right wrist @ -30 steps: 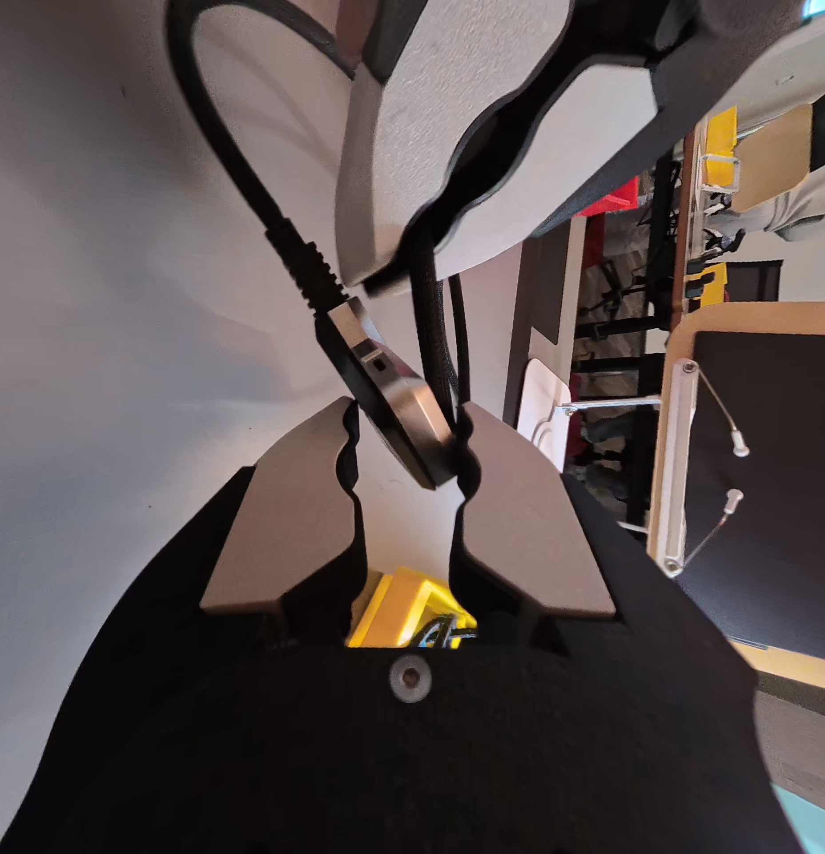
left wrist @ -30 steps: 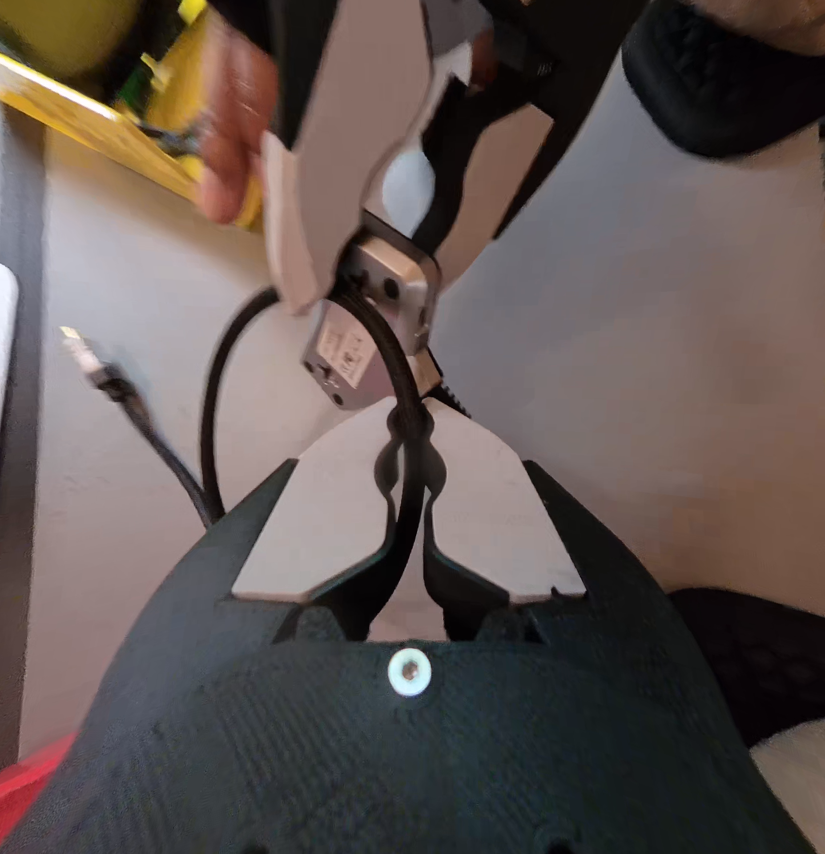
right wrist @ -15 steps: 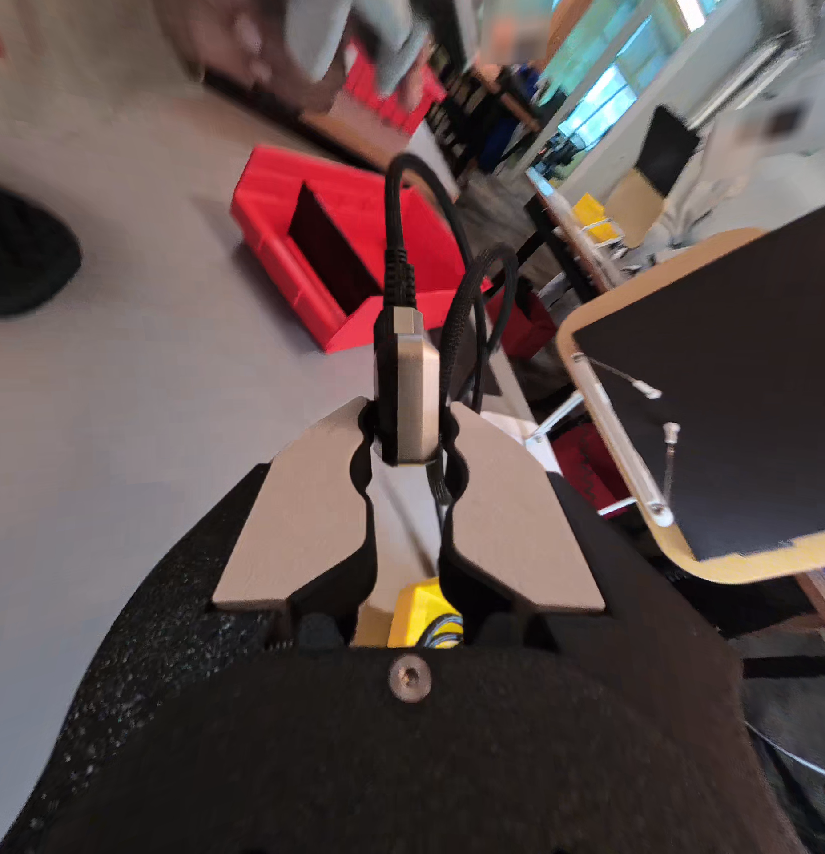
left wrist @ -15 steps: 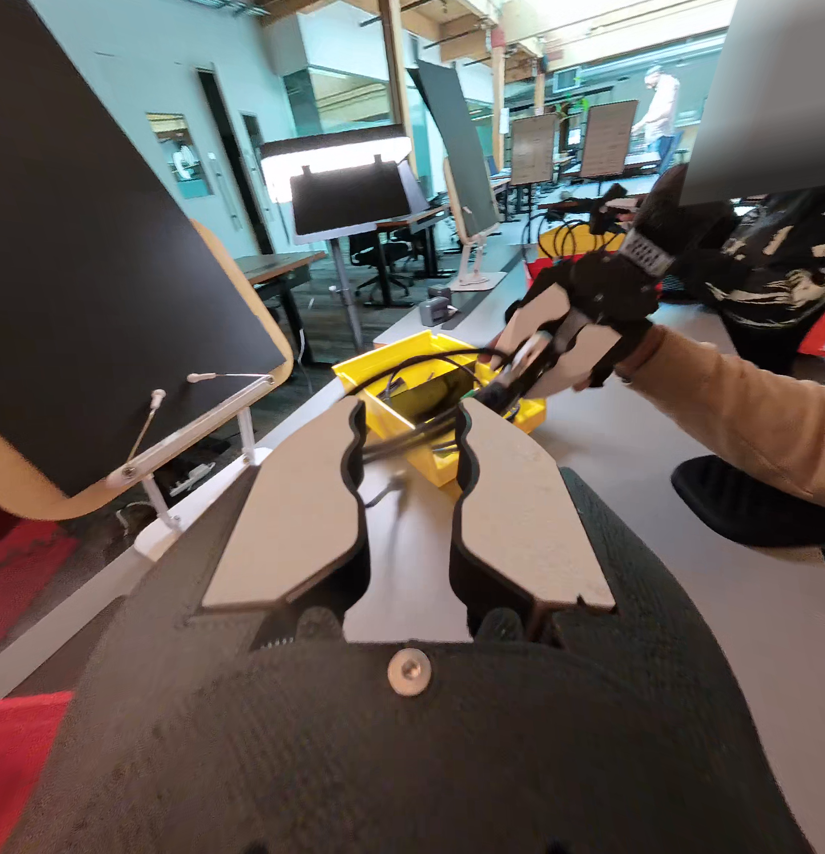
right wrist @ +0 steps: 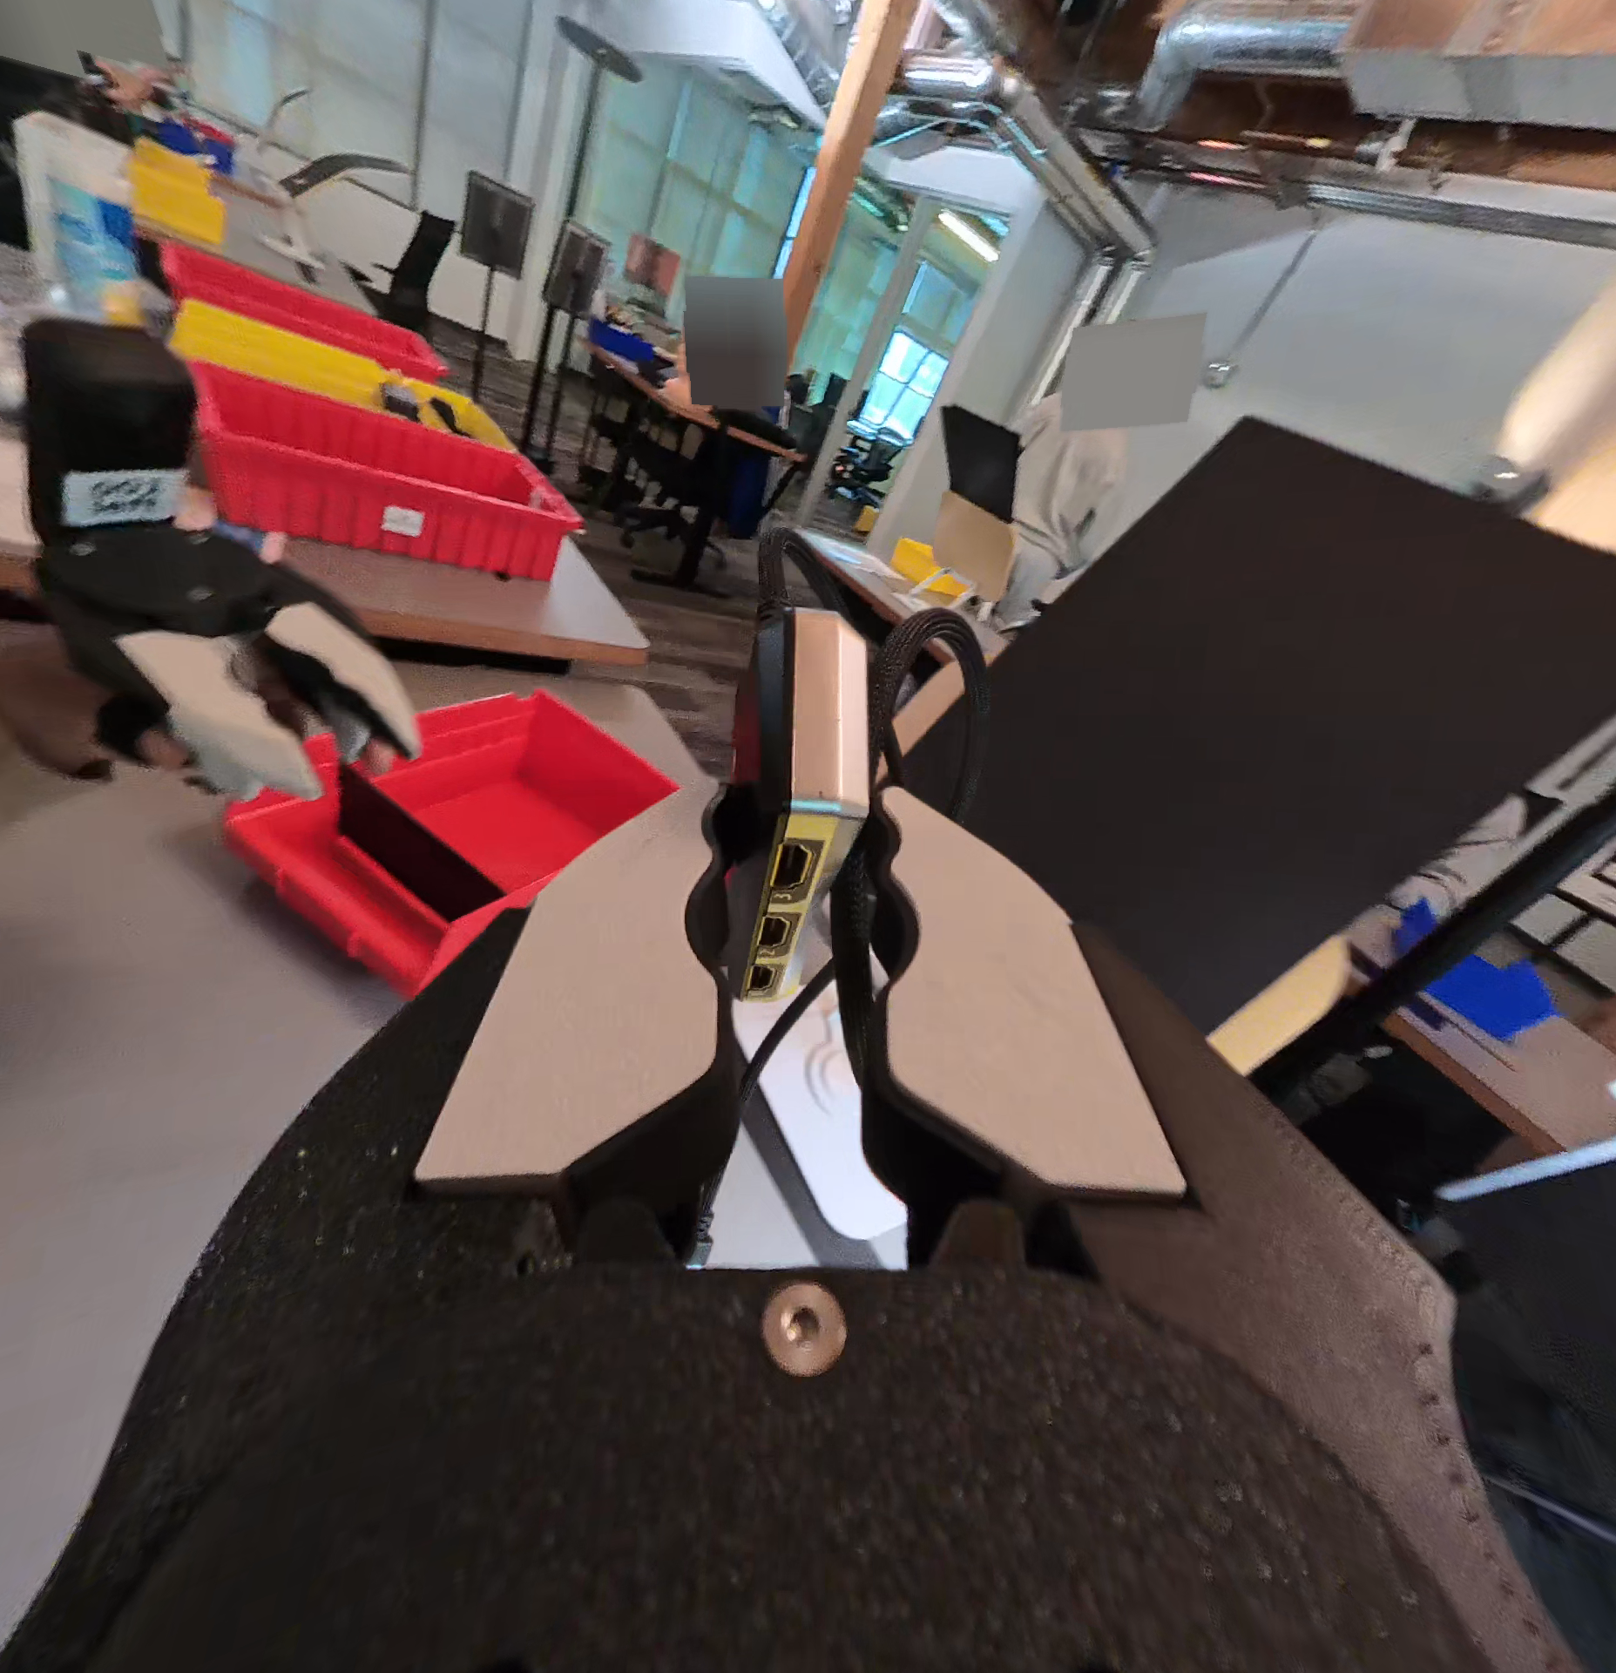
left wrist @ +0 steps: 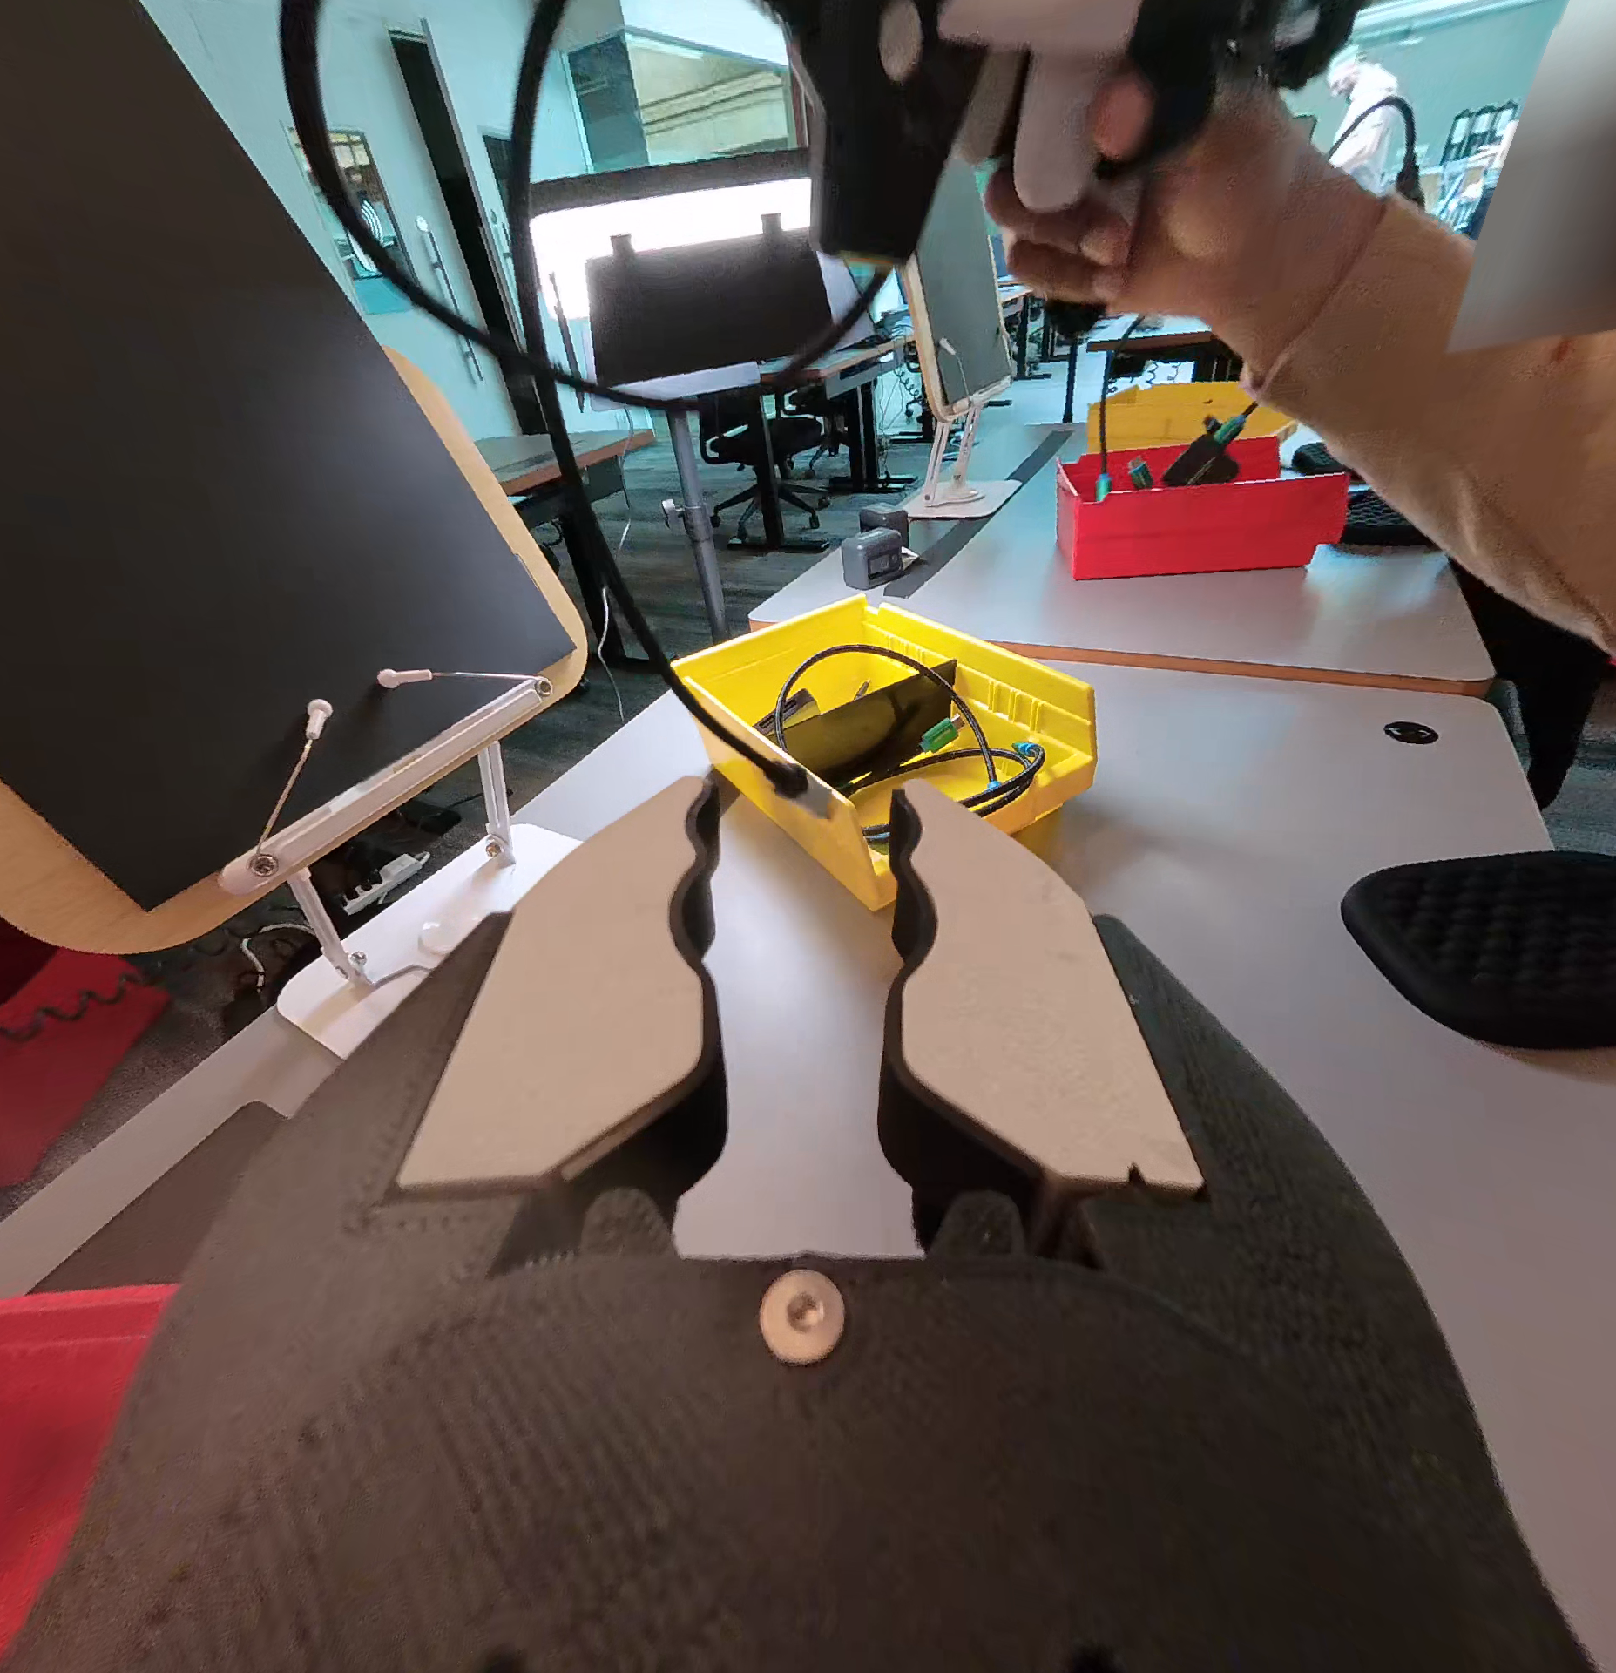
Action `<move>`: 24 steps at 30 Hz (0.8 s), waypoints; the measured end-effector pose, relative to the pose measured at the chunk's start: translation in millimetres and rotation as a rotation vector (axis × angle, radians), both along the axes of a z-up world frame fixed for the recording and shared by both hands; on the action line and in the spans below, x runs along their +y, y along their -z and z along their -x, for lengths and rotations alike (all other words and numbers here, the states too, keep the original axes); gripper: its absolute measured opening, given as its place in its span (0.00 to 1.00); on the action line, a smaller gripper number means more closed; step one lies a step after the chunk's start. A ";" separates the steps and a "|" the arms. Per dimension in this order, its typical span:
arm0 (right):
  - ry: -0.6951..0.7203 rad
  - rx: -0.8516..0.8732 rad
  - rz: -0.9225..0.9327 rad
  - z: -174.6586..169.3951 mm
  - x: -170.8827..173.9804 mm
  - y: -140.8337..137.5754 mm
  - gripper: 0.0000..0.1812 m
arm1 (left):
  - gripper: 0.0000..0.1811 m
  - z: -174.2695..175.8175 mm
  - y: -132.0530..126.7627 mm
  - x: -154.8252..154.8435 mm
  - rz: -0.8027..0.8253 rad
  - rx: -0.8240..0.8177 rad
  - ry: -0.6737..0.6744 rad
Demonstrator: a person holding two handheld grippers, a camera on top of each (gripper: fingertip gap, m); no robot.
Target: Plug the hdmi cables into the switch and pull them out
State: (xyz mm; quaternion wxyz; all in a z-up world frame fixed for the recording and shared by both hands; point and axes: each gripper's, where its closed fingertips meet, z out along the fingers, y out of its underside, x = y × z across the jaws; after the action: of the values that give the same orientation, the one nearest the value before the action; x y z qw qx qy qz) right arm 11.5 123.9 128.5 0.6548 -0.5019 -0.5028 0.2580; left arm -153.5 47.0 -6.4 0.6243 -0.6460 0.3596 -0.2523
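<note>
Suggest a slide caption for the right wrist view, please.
Right gripper clamps the silver HDMI switch upright, three gold ports empty, above the grey table.

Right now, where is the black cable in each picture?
Left wrist view: the black cable loops down from the top, and its plug end hangs in front of the yellow bin, just ahead of the open left tongs.
Right wrist view: the cable is in the middle, squeezed beside the switch in the right tongs.
Shared landmark: the black board.
</note>
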 end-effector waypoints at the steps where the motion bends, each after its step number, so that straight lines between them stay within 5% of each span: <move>1: 0.026 0.011 -0.001 -6.2 8.3 -11.2 0.15 | 0.20 0.4 0.4 0.3 0.005 -0.004 0.003; 6: 0.183 0.038 -0.050 -48.4 52.5 -42.9 0.15 | 0.20 0.5 3.2 1.8 0.024 -0.021 0.018; 9: 0.241 0.035 -0.049 -74.8 74.6 -33.5 0.15 | 0.19 0.6 4.5 2.2 0.029 -0.019 0.019; 24: 0.568 -0.205 0.547 -197.5 164.3 219.6 0.15 | 0.18 -10.8 29.0 15.2 0.098 0.025 0.022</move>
State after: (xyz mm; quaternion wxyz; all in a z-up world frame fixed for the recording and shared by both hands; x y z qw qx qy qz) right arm 209.0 288.2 -91.1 0.4887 -0.7996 -0.3198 0.1399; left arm -142.7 62.3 -35.4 0.5845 -0.6749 0.3619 -0.2683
